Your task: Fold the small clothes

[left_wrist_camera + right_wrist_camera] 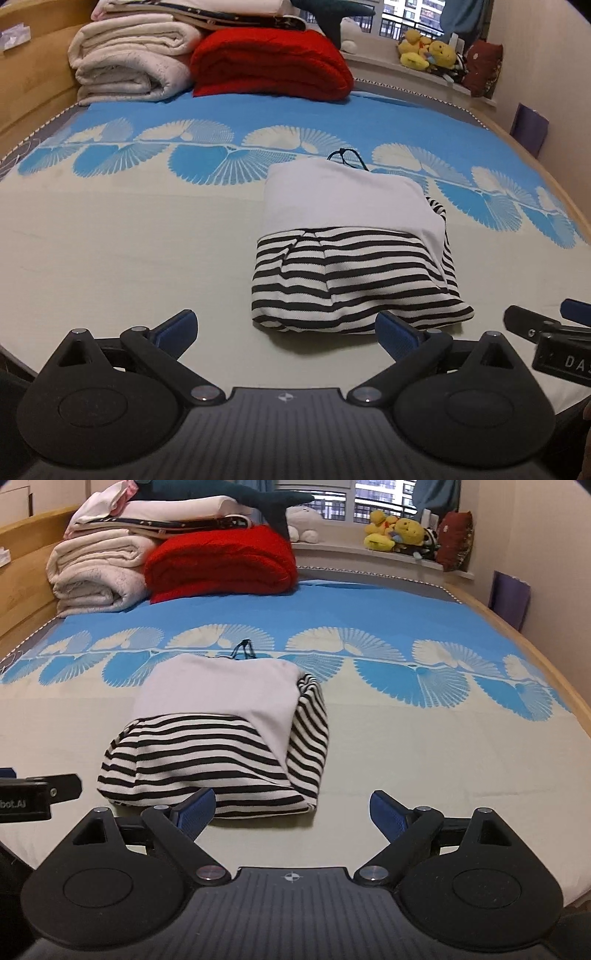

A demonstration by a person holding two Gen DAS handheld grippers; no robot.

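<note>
Black-and-white striped cloth, folded into a compact bundle with a plain white panel over its far half, is the garment (351, 251) I am working on. It lies flat on the cream part of the bed sheet (129, 240), with a thin dark cord (347, 157) poking out at its far edge, where the blue fan print begins.

My left gripper (286, 326) hovers just short of the bundle, blue-padded fingers (177, 325) spread wide and holding nothing. From it, the garment sits at about one o'clock; its near striped edge is just beyond my right-hand fingertip, and I cannot tell whether they touch.

My right gripper (293, 808) is likewise spread and empty. In the right wrist view the garment (221, 738) lies at about eleven o'clock, its near edge right at my left-hand pad (195, 808).

The two grippers sit side by side at the bundle's near edge, each showing at the rim of the other's view.

Well apart, at twelve o'clock at the head of the bed, are a red blanket (269, 62) and a stack of cream blankets (129, 62). Yellow plush toys (424, 50) sit on the windowsill at one o'clock.
</note>
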